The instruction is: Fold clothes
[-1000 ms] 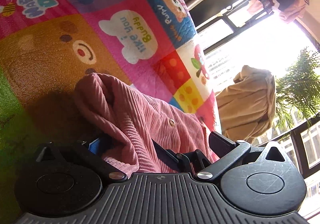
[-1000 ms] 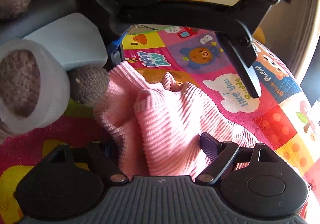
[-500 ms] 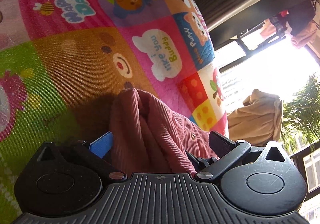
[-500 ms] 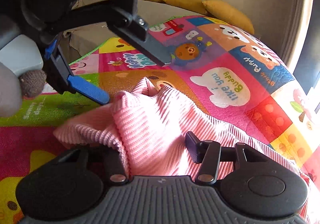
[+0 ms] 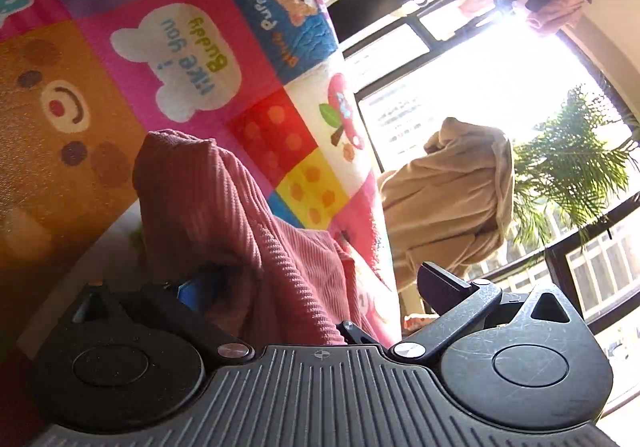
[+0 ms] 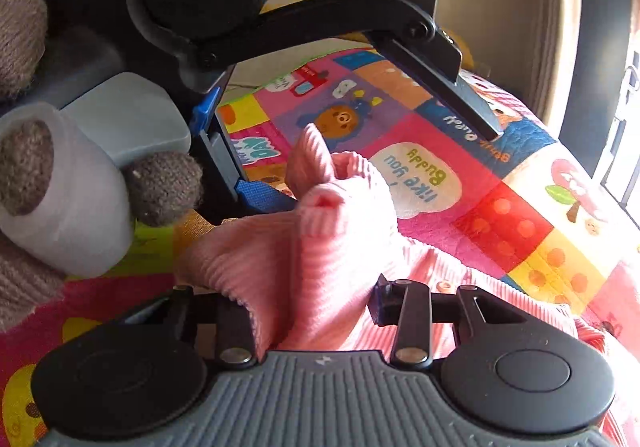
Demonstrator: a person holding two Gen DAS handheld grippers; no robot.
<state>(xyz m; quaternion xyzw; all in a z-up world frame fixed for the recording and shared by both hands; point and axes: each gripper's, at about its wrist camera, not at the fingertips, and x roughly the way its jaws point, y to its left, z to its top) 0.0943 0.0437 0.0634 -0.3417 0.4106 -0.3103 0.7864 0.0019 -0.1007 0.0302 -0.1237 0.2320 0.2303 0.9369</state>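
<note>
A pink ribbed garment with small buttons lies bunched on a colourful cartoon play mat. In the right wrist view my right gripper is shut on a thick fold of it, holding the fold raised off the mat. My left gripper hovers just above and behind that fold, its jaws wide apart. Its blue pad touches the cloth's left edge. In the left wrist view the garment drapes over the left finger of the left gripper, and nothing is clamped.
A person's knitted-gloved hand holds the left gripper's handle. A beige cloth heap sits past the mat's edge by a bright window with a palm plant. Yellow cushions and framed pictures stand behind the mat.
The right gripper's fingers have narrowed onto the pink fold and lifted it. The left gripper, open throughout, has shifted over the cloth and sits closer above the right gripper.
</note>
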